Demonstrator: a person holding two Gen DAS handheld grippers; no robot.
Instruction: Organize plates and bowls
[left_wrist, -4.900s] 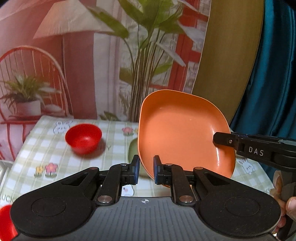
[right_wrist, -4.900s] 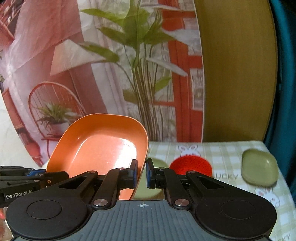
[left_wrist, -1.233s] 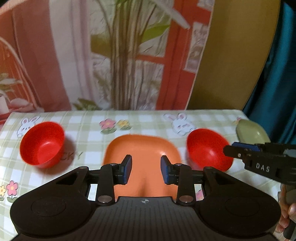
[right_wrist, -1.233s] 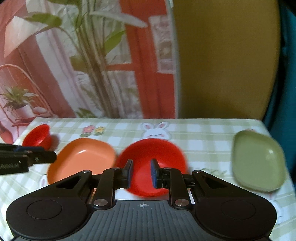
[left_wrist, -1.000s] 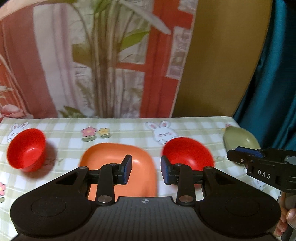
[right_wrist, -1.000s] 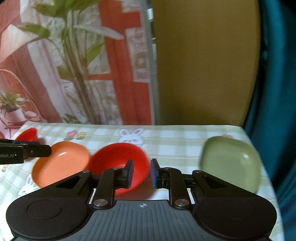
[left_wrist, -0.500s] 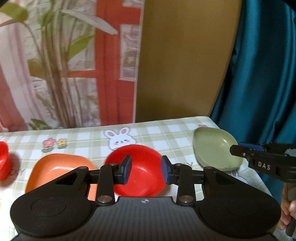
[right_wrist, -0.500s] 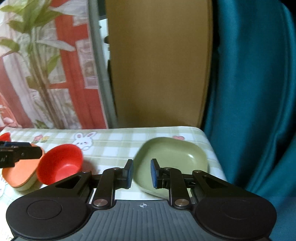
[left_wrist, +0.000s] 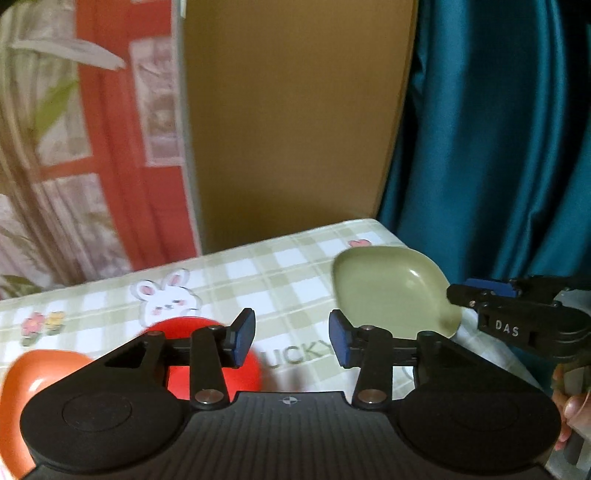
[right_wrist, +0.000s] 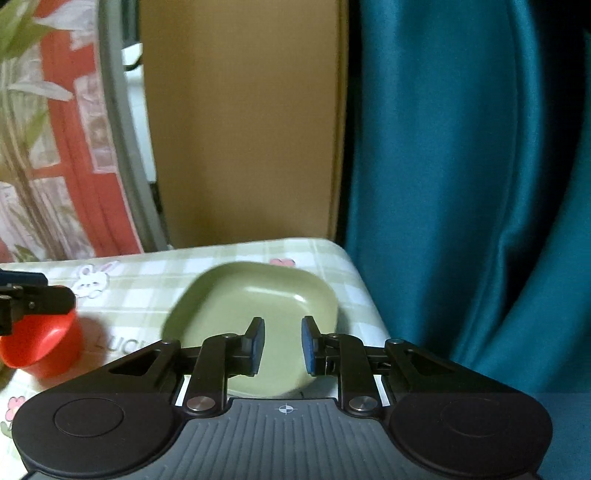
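"DAS" in white on the right gripper (left_wrist: 480, 291), seen from the left wrist cam. Tablecloth (left_wrist: 288, 266) has grey "UCKY" printed btwn the red bowl (left_wrist: 251, 369) & green plate (left_wrist: 391, 291); first letter hidden. Right wrist cam shows the same word as "LUC", rest cut off by the gripper body.

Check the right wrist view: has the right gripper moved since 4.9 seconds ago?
Yes. The right gripper has swung right: then it held the orange plate, now it hangs open before the green plate near the teal curtain.
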